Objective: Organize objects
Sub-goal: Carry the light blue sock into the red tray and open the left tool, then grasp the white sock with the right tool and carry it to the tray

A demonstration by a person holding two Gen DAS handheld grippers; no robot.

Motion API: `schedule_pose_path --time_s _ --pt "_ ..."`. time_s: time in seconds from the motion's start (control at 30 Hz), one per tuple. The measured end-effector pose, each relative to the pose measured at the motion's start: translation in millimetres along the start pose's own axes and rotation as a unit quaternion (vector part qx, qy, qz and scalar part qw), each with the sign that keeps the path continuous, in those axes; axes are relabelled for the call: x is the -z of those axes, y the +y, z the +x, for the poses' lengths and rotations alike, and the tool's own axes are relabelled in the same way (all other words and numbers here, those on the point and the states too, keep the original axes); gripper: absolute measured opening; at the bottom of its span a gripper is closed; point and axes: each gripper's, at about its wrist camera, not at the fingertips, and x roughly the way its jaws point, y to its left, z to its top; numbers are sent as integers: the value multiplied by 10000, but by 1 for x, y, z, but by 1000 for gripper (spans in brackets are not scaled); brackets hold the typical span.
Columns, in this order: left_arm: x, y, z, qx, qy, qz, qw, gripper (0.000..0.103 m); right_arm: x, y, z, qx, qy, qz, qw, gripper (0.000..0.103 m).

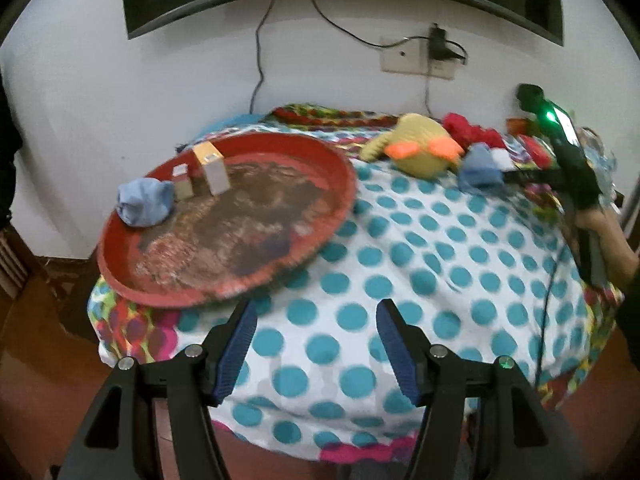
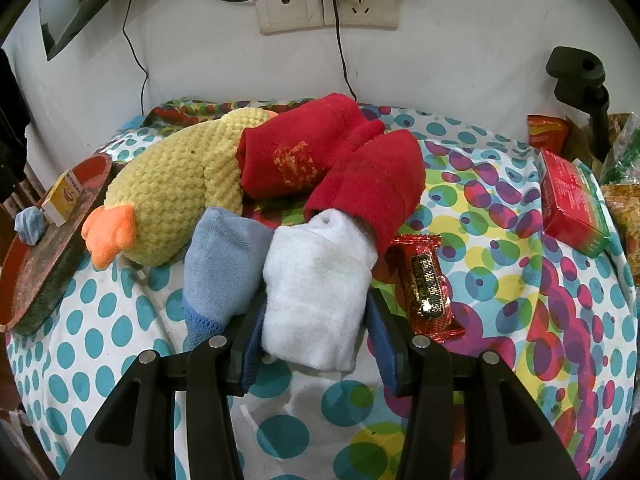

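Observation:
My left gripper (image 1: 316, 312) is open and empty above the dotted cloth, just right of a round red tray (image 1: 320, 160). The tray holds a blue sock ball (image 1: 144, 202), a small box (image 1: 182, 182) and an orange-topped box (image 1: 212, 168). My right gripper (image 2: 316, 308) has its jaws around a white rolled sock (image 2: 316, 292), both pads at its sides. A blue sock (image 2: 220, 264) lies left of it, two red socks (image 2: 340, 160) behind. A yellow plush duck (image 2: 168, 184) lies at the left.
A red snack packet (image 2: 426, 284) lies right of the white sock. A red box (image 2: 572, 200) and more snack packs (image 2: 548, 132) sit at the right edge. A wall with sockets (image 2: 328, 4) and cables stands behind the table.

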Motion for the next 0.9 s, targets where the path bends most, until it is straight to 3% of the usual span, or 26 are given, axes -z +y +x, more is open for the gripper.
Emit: schedule_pose_path --time_s 0.4,0.67,0.9 --pt "26 17 -7 199 -172 -157 9995 64 2 1 -13 417 -356 9 9985 42" --pt "31 6 -6 558 -2 -41 9984 64 4 11 -20 765 -548 -232 9953 42" --pt "32 -3 -7 416 10 182 9990 64 4 11 -19 812 -540 -226 9950 42"
